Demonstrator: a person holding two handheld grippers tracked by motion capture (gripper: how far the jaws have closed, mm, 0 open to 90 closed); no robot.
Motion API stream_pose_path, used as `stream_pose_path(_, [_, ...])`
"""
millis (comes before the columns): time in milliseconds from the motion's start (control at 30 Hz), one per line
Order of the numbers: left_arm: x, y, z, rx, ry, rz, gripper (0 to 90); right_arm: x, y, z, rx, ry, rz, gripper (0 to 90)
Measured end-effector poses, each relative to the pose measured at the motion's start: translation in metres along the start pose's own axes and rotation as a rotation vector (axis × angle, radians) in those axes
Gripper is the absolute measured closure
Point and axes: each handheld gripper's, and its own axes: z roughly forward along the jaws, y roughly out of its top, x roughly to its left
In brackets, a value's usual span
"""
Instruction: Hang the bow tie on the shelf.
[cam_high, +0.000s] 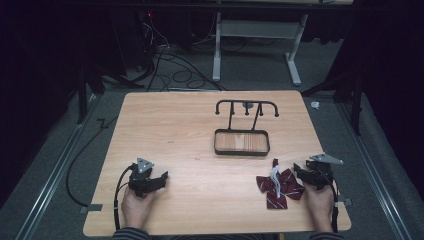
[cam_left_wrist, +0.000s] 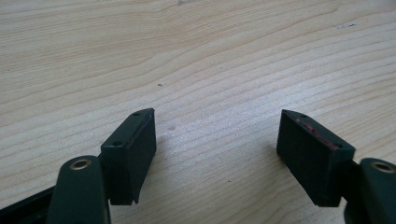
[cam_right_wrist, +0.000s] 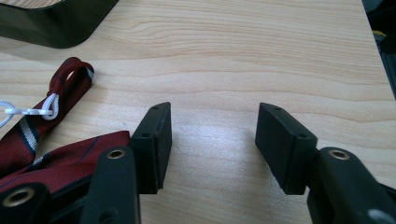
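The tray (cam_high: 242, 142) sits on the bench (cam_high: 165, 125), right of centre, with the hook rack (cam_high: 246, 107) rising from its far edge. The tie (cam_high: 278, 186) lies on the bench nearer than the tray and to its right. The right claw (cam_high: 301, 170) rests just right of the tie; the left claw (cam_high: 159, 179) rests well left of the tray.

Looks like a lab or recording studio rather than a home: black curtains (cam_high: 35, 60) closing in both sides, grey carpet (cam_high: 55, 165) underfoot, loose cables (cam_high: 172, 67) snaking across the floor toward equipment with a small red light (cam_high: 149, 15). Holds 1 bare wooden table (cam_high: 165, 130) in the middle, metal rails (cam_high: 47, 185) along the floor, and the white legs of a height-adjustable desk (cam_high: 257, 45) behind.
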Motion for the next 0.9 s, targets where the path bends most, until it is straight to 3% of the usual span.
stream_pose_path(900, [0.0003,0.0,-0.0002,0.001,-0.003,-0.001,28.9,0.0004,0.0001,-0.0002,0.003,0.005,-0.005,48.7])
